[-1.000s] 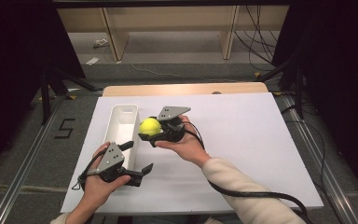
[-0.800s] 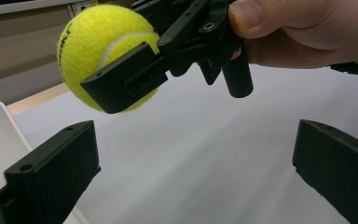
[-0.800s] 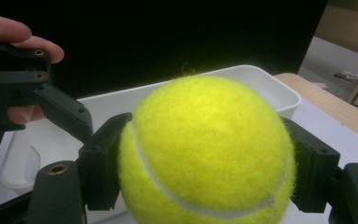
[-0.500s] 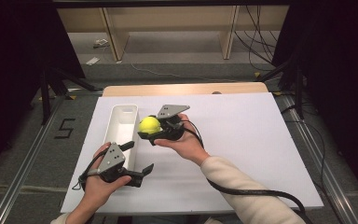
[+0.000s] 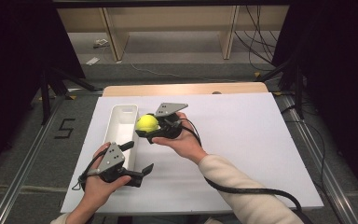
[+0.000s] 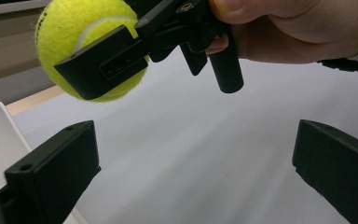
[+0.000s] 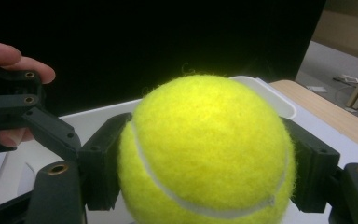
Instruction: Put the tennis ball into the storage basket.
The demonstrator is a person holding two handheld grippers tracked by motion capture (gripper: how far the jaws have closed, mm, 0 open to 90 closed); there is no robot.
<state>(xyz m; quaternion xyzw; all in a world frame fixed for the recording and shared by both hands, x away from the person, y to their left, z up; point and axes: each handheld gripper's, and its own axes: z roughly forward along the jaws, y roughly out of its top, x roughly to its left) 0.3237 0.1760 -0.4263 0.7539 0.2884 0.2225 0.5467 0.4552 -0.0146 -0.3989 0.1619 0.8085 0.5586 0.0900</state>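
Felt, fuzzy and bright yellow with a pale curved seam, covers the one tennis ball [image 5: 147,122] I am handling; it is round and sits pinched between the two black blocky jaws of my right gripper [image 5: 145,127], lifted just beside the long right wall of the white bin [image 5: 120,113]. That bin is a single smooth plastic trough, long and narrow with rounded corners, lying on the matte white table sheet [image 5: 242,135]. My right hand [image 5: 179,140] grips its tool from underneath, wrist turned so the jaws point toward the bin, the grey three-cornered plate on top. My left gripper [image 5: 139,157] rests low at the bin's near end, its jaws spread wide with nothing between them, my left hand [image 5: 98,184] curled around the handle. Two grippers, one ball, one bin.
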